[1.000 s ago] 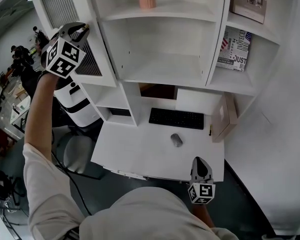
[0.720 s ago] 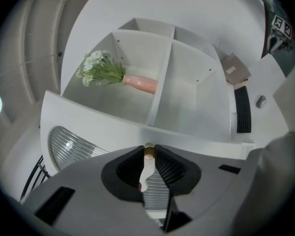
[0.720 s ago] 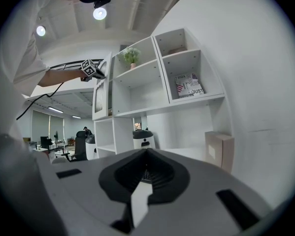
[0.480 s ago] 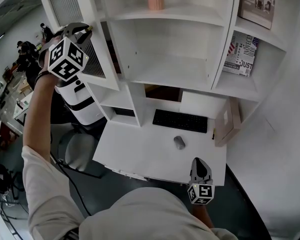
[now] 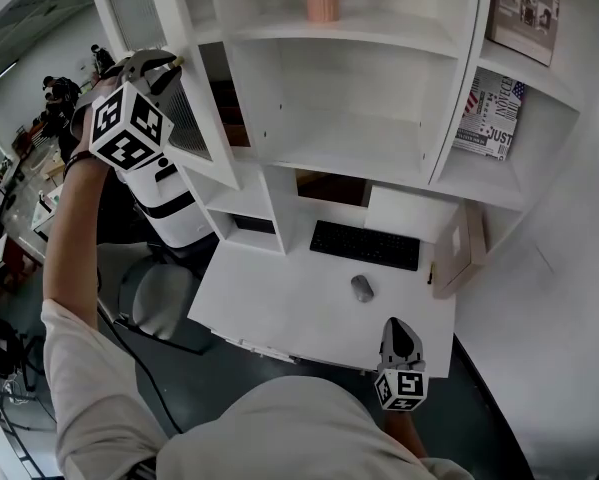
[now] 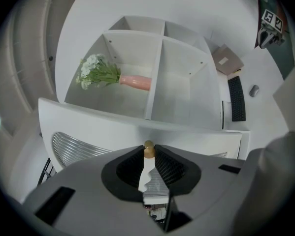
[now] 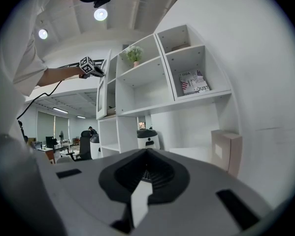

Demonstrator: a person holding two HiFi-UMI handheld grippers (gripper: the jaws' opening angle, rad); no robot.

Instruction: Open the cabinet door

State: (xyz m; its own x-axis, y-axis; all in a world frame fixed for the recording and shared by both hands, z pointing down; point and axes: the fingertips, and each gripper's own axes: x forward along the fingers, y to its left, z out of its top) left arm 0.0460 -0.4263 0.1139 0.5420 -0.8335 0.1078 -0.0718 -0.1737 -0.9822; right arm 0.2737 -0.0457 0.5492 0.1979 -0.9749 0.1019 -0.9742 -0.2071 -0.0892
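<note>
Cabinet door (image 6: 113,132): partly swung open. Left gripper (image 5: 162,65): jaws narrow, clamped on brass knob (image 6: 148,150). Right gripper (image 5: 399,333): jaws together, empty, idle. Remaining: wider swing, likely.

My left arm (image 5: 71,238) is raised and stretched out, the left gripper (image 5: 162,61) pinched tight on a small knob (image 6: 148,150); my right gripper (image 5: 400,328) hangs low by my body, jaws together, empty

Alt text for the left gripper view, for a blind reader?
The left gripper is closed on the small brass knob of a white cabinet door with a ribbed panel. Beyond the door stand open white shelves holding a pink vase of flowers.
</note>
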